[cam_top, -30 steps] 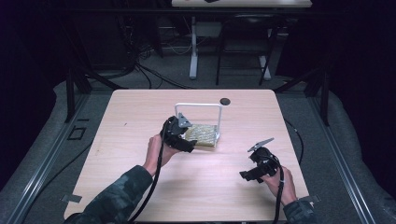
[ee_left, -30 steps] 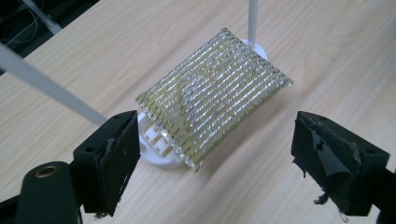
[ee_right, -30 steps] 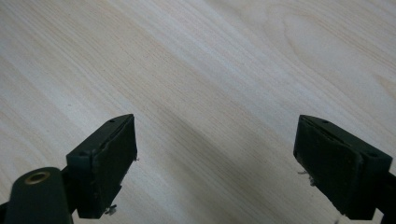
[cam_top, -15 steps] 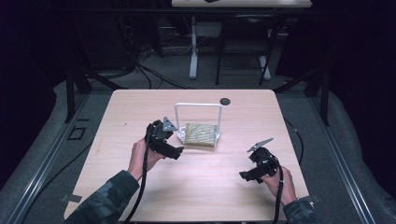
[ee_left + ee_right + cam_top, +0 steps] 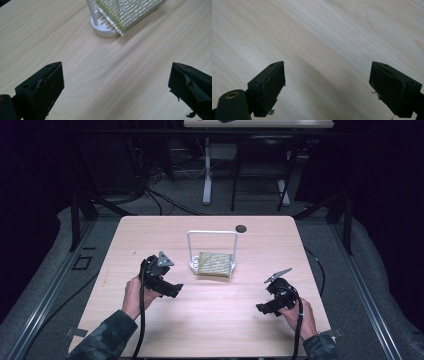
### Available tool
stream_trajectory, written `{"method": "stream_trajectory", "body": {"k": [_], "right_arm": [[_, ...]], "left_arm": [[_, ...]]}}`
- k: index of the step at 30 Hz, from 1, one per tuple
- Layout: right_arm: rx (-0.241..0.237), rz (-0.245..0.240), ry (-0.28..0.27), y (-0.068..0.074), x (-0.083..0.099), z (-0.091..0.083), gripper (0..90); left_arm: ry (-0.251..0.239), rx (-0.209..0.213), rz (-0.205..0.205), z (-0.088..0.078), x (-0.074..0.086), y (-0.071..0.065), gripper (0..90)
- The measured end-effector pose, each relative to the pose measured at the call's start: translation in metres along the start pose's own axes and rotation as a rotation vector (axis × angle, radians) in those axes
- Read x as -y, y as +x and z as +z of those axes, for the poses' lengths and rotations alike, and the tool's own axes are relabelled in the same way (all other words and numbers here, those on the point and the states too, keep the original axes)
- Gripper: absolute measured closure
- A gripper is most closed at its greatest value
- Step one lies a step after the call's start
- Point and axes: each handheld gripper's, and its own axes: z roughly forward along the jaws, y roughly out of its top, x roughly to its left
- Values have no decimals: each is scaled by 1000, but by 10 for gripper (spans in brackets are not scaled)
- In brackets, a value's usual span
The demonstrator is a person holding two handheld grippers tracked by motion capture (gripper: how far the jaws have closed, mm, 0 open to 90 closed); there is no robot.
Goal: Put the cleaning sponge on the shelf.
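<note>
The left gripper [image 5: 172, 290] is sitting in the lower left of the high view, held just over the table [image 5: 150, 232], its fingers [image 5: 42, 87] standing spread as wide as they go and having just been opening, with only bare wood between them. In the left gripper view the woven, glittery gold pad [image 5: 127, 12] is lying at the top centre of the frame, well ahead of the fingers and apart from them, one corner resting over the round foot of the white wire rack [image 5: 100, 26]. In the high view that pad [image 5: 216, 264] is lying at the centre of the frame, inside the base of the rack [image 5: 212, 234], whose arched frame is standing upright behind it.

The right gripper [image 5: 262, 309] is resting low in the lower right of the high view, far from the pad. Its fingers [image 5: 268, 88] are likewise spread wide, gripping nothing, with plain table wood showing between them.

A small dark disc [image 5: 241, 228] is lying near the table's far edge, above the rack.
</note>
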Motion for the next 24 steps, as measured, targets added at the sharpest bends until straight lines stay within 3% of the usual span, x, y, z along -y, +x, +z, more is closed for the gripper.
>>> {"method": "stream_trajectory", "body": {"k": [12,24], "right_arm": [[1,-1,7,1,-1,2,127],[1,-8,11,1,-1,3,127]], "left_arm": [[64,7,-60,-5,42,7,1],[117,-13,-90,-4,74,17,1]]}}
